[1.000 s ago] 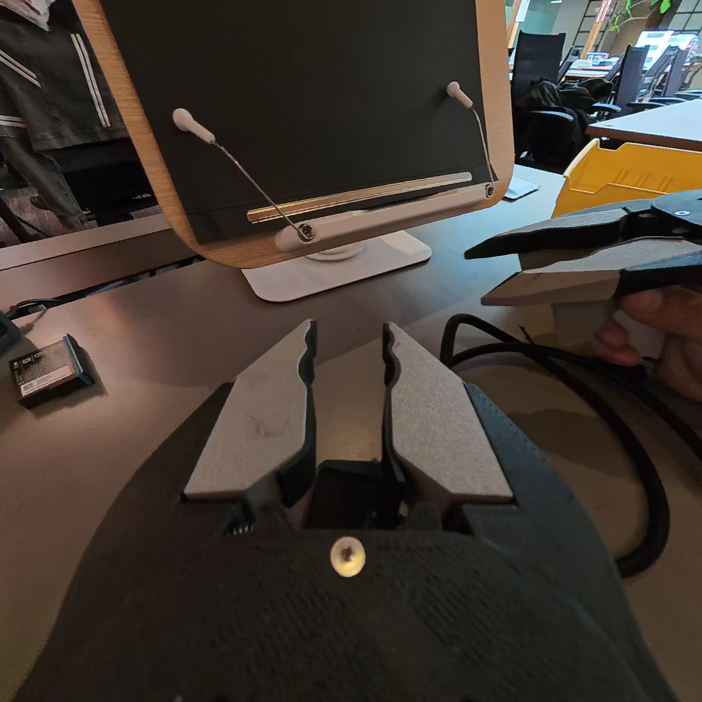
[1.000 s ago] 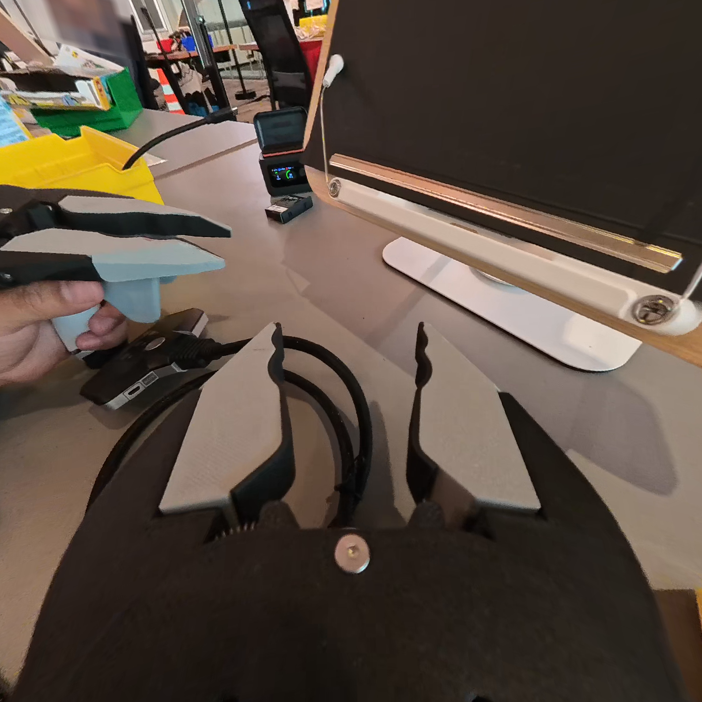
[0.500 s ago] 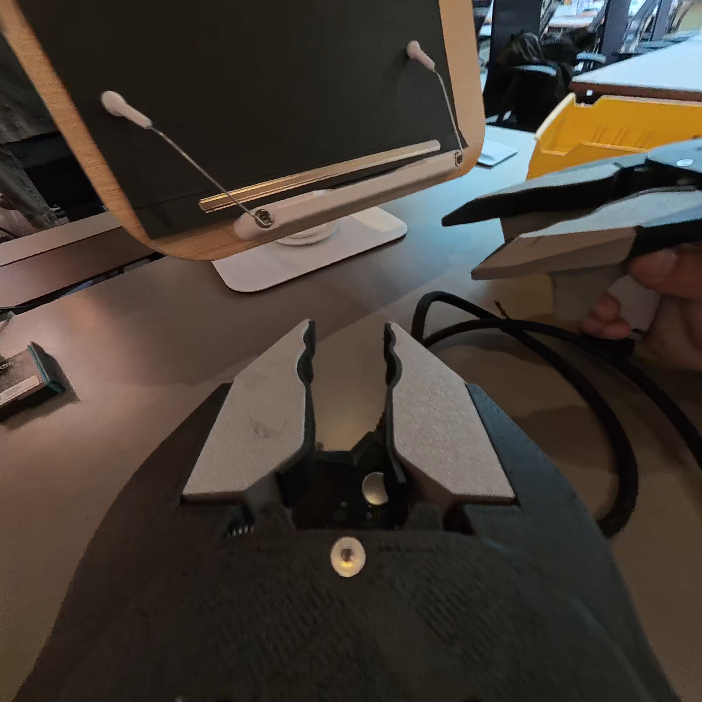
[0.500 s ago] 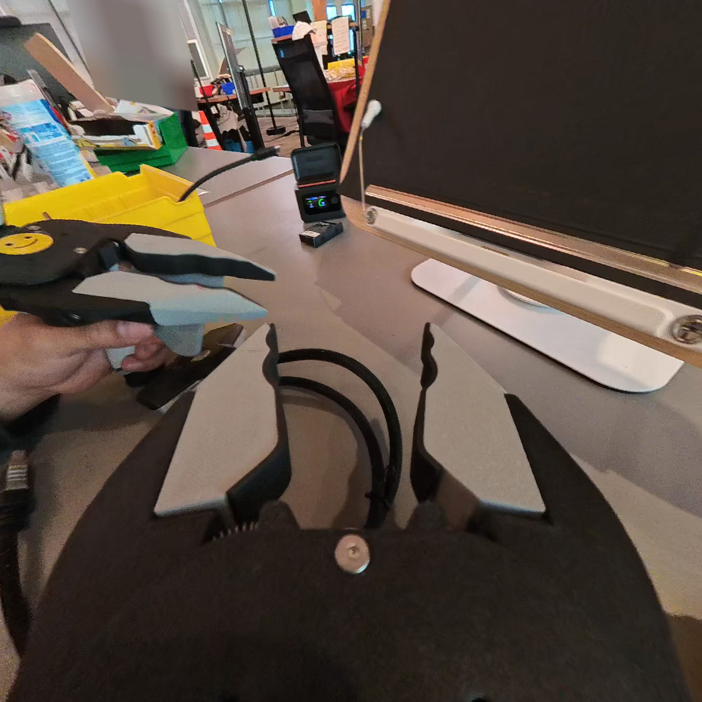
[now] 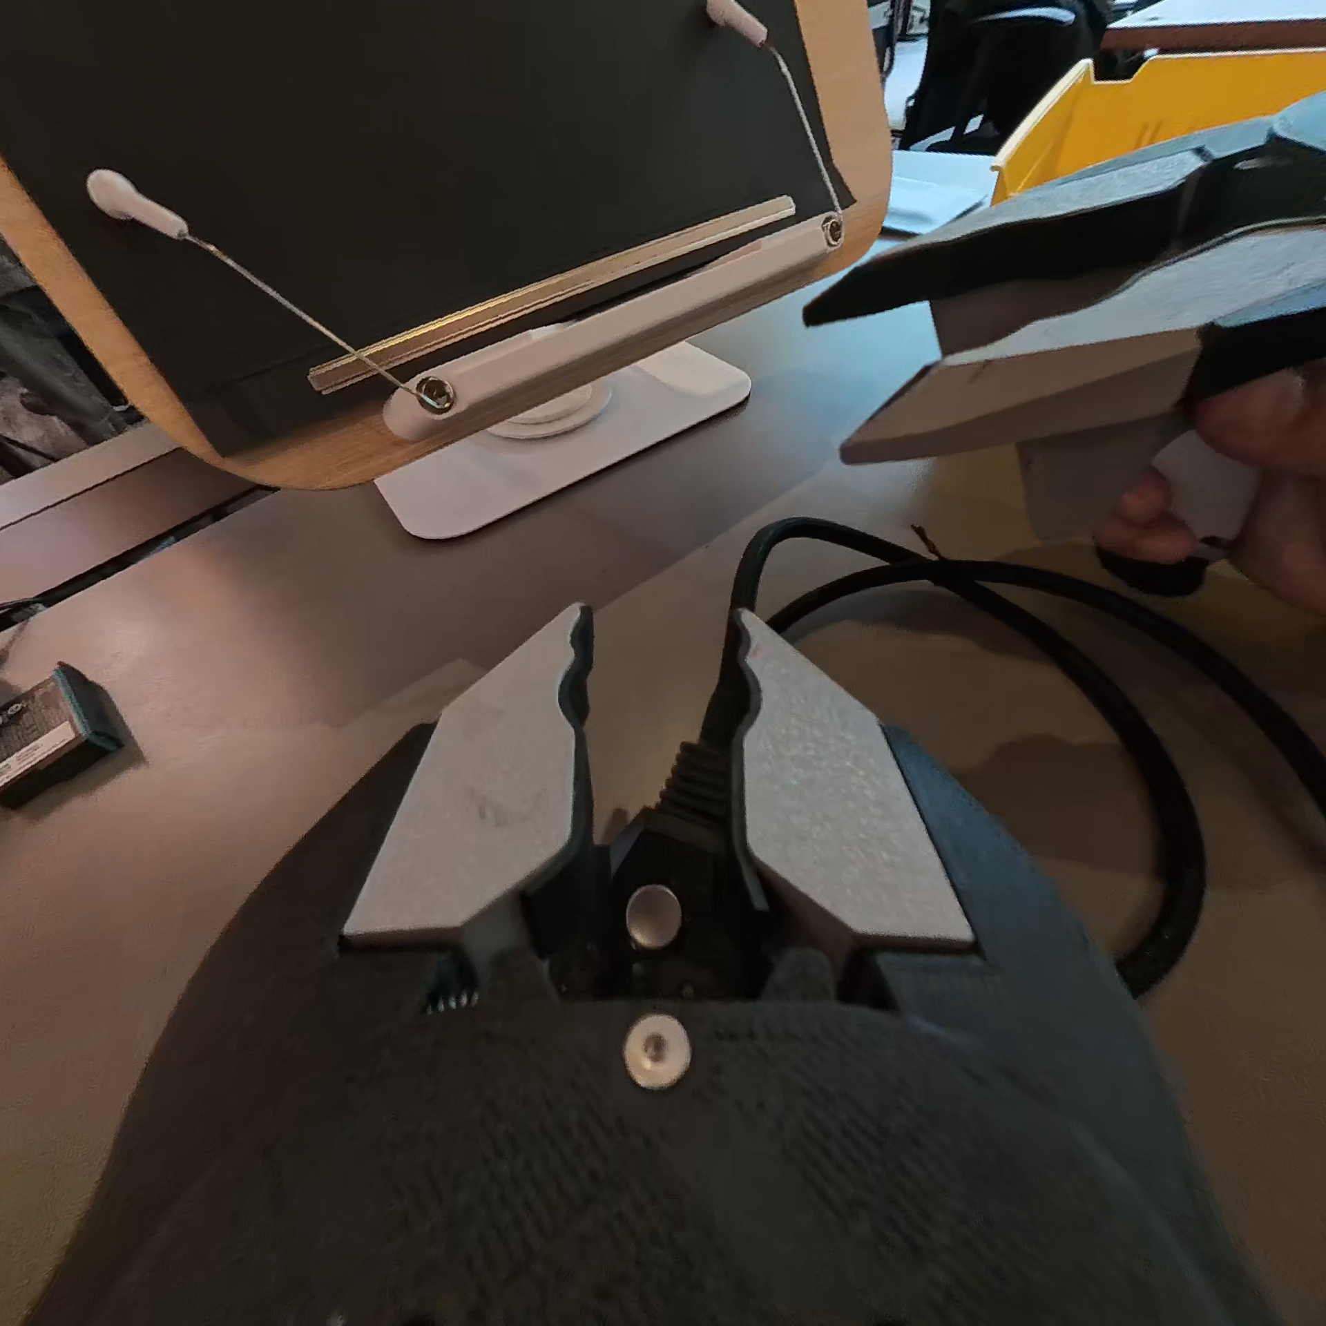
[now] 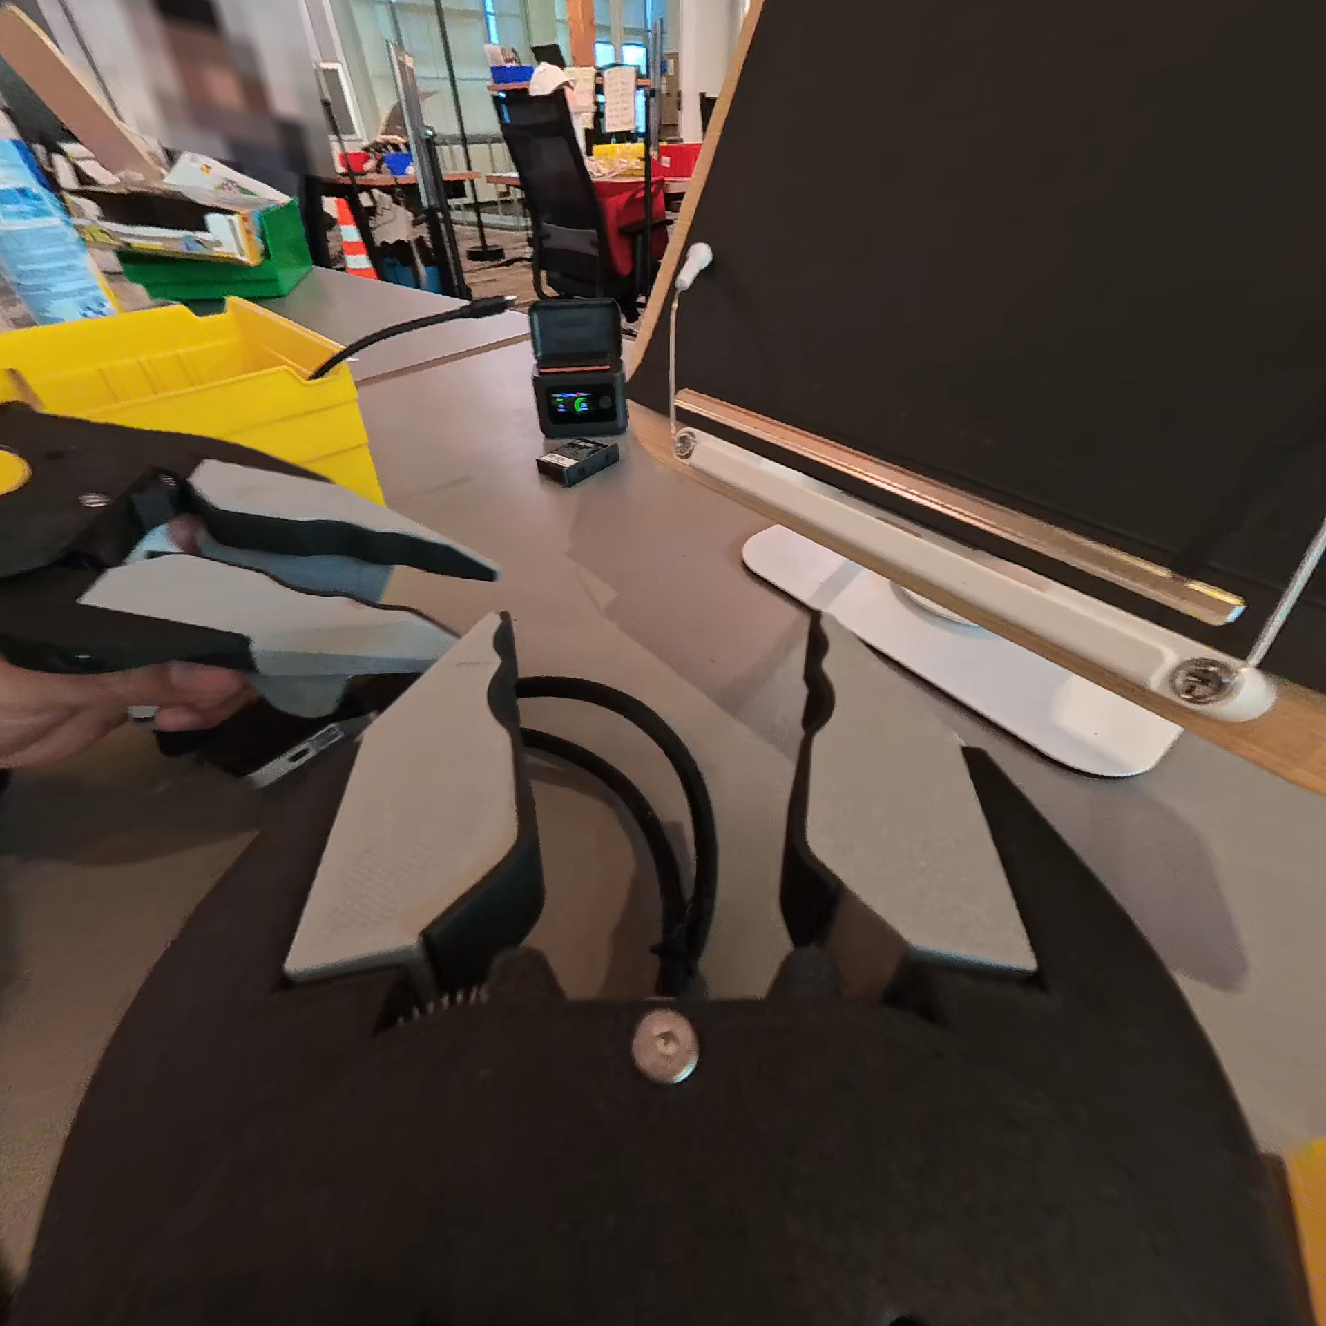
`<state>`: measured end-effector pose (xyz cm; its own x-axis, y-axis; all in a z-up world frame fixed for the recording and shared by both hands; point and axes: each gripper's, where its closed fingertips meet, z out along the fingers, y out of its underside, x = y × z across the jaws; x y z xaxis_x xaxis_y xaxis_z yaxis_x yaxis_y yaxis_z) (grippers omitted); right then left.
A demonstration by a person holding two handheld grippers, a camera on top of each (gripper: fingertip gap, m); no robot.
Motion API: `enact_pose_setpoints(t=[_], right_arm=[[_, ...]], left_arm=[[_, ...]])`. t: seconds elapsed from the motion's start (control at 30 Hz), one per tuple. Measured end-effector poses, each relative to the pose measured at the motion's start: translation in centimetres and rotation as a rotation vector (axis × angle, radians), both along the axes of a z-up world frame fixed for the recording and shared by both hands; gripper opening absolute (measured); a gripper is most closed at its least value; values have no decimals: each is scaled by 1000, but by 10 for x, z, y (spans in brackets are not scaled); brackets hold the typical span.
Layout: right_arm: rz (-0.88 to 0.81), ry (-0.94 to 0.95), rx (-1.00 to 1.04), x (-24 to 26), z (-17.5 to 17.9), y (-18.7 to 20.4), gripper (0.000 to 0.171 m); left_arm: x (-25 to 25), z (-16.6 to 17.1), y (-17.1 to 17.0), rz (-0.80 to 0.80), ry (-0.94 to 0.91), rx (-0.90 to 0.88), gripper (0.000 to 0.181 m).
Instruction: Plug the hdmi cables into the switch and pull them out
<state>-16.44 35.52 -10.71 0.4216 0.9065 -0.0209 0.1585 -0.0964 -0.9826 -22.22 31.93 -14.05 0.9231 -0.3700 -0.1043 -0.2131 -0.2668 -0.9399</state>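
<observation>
Both tongs hover over the HDMI gear, neither gripping

Left tongs (image 5: 660,646) and right tongs (image 6: 660,646) are spread, empty; the switch (image 6: 287,753), cable (image 5: 710,775) plugged, lies near-left on the table (image 5: 251,631). Unbraced, it may slide when pulled.

The grey-brown table (image 6: 502,502) carries a white stand base (image 6: 954,689), looped black HDMI cables (image 5: 1076,646), the switch (image 6: 280,753), a small black battery (image 6: 577,459), a screened device (image 6: 577,402) and a yellow bin (image 6: 215,380).
</observation>
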Motion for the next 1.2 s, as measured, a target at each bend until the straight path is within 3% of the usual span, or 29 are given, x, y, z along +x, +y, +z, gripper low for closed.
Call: enact_pose_setpoints(t=[0.13, 0.2, 0.27, 0.4, 0.47, 0.57, 0.63, 0.73, 1.0, 1.1, 1.2], right_arm=[[-48, -3, 34, 7, 3, 9, 78], [-51, 5, 23, 8, 4, 11, 78], [-48, 12, 21, 8, 5, 12, 77], [-34, 14, 8, 6, 5, 11, 77], [-32, 6, 17, 5, 4, 10, 77], [-41, -11, 34, 4, 3, 13, 76], [-42, -11, 21, 4, 1, 15, 76], [-43, -2, 4, 6, 1, 17, 76], [-39, 1, -27, 7, -2, 20, 74], [-39, 3, -36, 8, -2, 22, 72], [-37, 9, -49, 9, -3, 23, 71]], left_arm=[[-7, 1, -33, 98, 3, -52, 36], [-16, -2, -61, 186, 86, -85, 42], [-9, -1, -97, 163, 126, -128, 46], [-7, 47, -161, 95, 188, -130, 50], [-47, 89, -177, 173, 301, -71, 56], [-166, 134, -188, 450, 645, -43, 63], [-227, 112, -199, 488, 694, -265, 68], [-274, 66, -213, 487, 628, -516, 69], [-307, 15, -203, 444, 851, -535, 52], [-318, 15, -206, 446, 996, -497, 27], [-321, 31, -213, 490, 933, -471, 8]])
